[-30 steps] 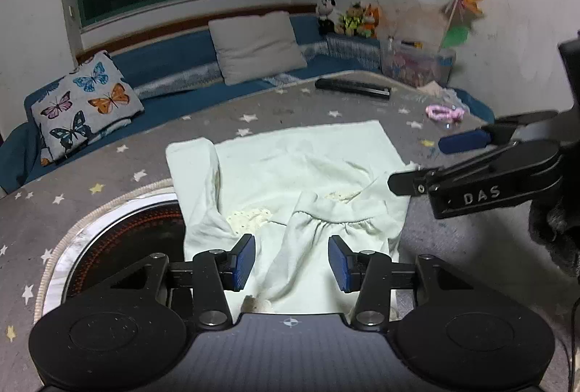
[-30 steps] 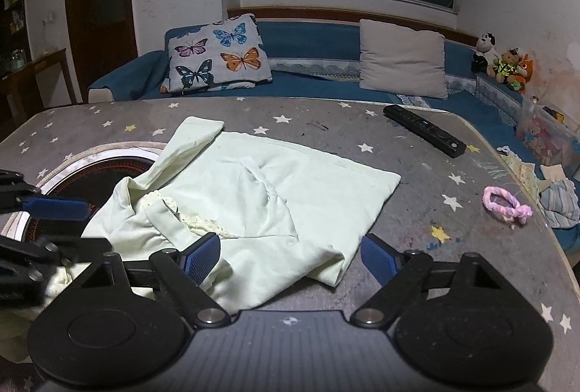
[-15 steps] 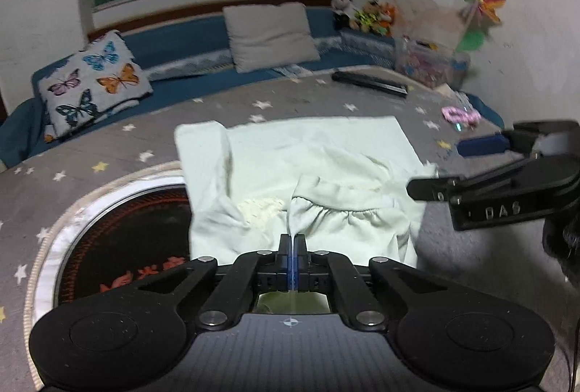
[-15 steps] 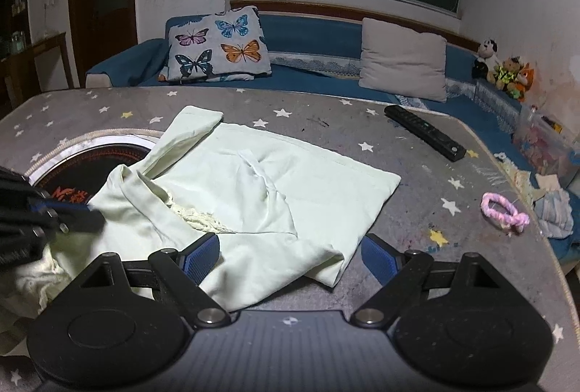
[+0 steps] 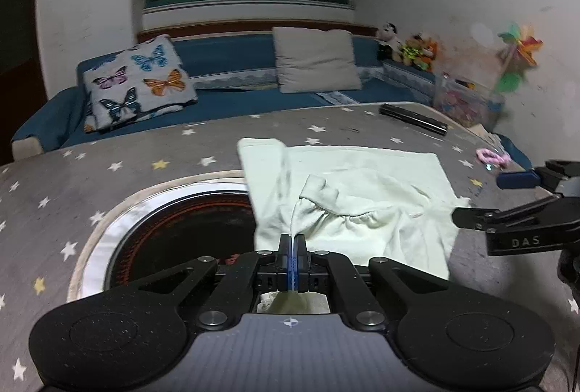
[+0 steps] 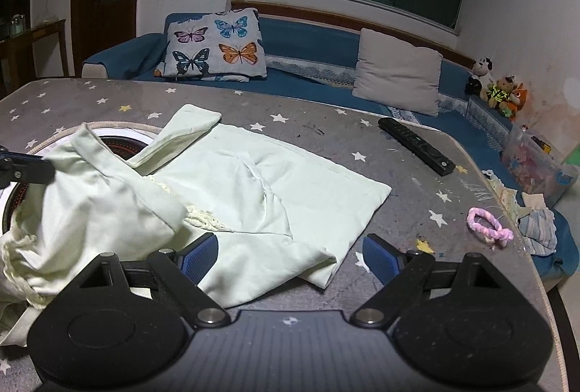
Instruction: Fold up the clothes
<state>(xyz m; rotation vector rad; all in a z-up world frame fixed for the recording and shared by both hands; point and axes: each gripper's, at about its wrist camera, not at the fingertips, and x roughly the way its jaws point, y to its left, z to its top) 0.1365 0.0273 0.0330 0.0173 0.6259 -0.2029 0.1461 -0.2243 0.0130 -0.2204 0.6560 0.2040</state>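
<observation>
A pale green garment (image 5: 366,181) lies on the grey star-print table (image 5: 145,152); it also shows in the right wrist view (image 6: 261,181). My left gripper (image 5: 291,247) is shut on the garment's gathered near edge and holds that part lifted. In the right wrist view the lifted fold (image 6: 90,189) hangs at the left beside the left gripper's finger (image 6: 25,170). My right gripper (image 6: 290,256) is open and empty, just above the garment's near right corner; it shows at the right of the left wrist view (image 5: 507,199).
A round dark hotplate with a white rim (image 5: 170,228) is set in the table left of the garment. A black remote (image 6: 415,145) and a pink hair tie (image 6: 489,228) lie at the right. A blue sofa with cushions (image 6: 217,44) runs behind.
My left gripper closed on the garment's near edge and lifted it up and back. The fold now hangs higher. The right gripper stayed open and barely moved.
</observation>
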